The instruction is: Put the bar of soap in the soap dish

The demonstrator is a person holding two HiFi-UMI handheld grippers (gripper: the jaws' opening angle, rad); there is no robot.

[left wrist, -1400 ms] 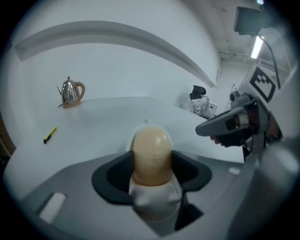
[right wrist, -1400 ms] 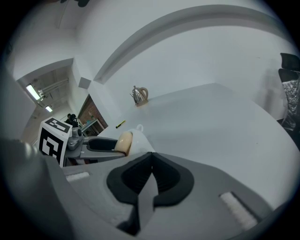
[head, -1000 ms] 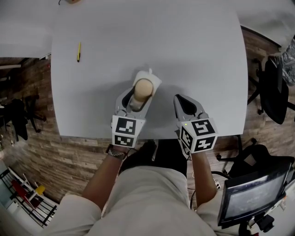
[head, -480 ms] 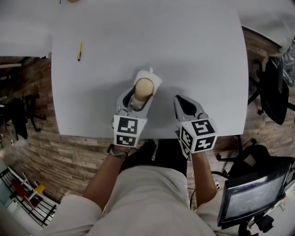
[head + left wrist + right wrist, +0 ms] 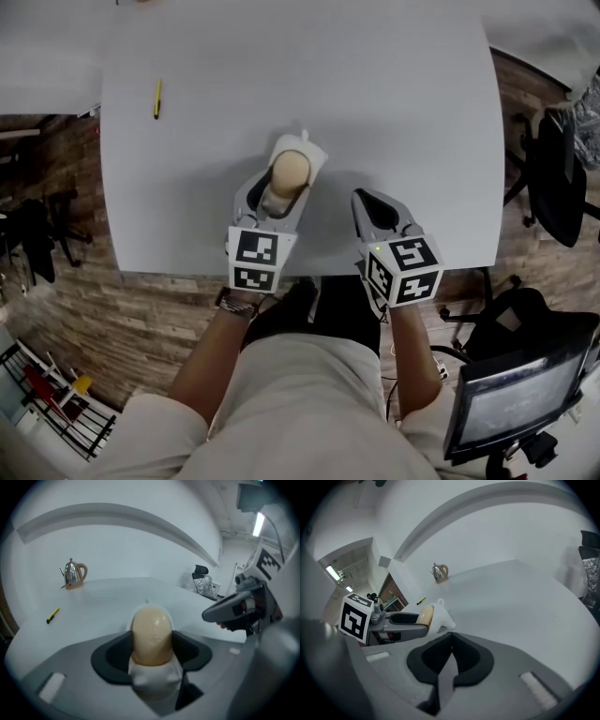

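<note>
Head view gives us the count: two tongs, one bar of soap (image 5: 290, 169), one white soap dish (image 5: 315, 156) and one yellow pen (image 5: 157, 97), all on one pale grey counter (image 5: 394, 94). Left gripper view adds one metal kettle (image 5: 73, 572) at the counter's far edge.

Our left tongs (image 5: 285, 187) are closed on the bar of soap, with a dark pad against each of its sides. The bar stands on end over the soap dish, and we cannot tell whether it rests in it. Our right tongs (image 5: 360, 196) are closed on nothing, their pads meeting in a line, and sit just beside the left ones without touching them.

Each of the tongs carries one cube of black-and-white square markers (image 5: 405, 270); these patterns are the only print we can make out.

The dish sits near the counter's near edge, about midway along it. Bare counter opens wide beyond it and to the right. The pen lies well apart, close to the left edge. One black office chair (image 5: 558, 178) stands off the right edge.
</note>
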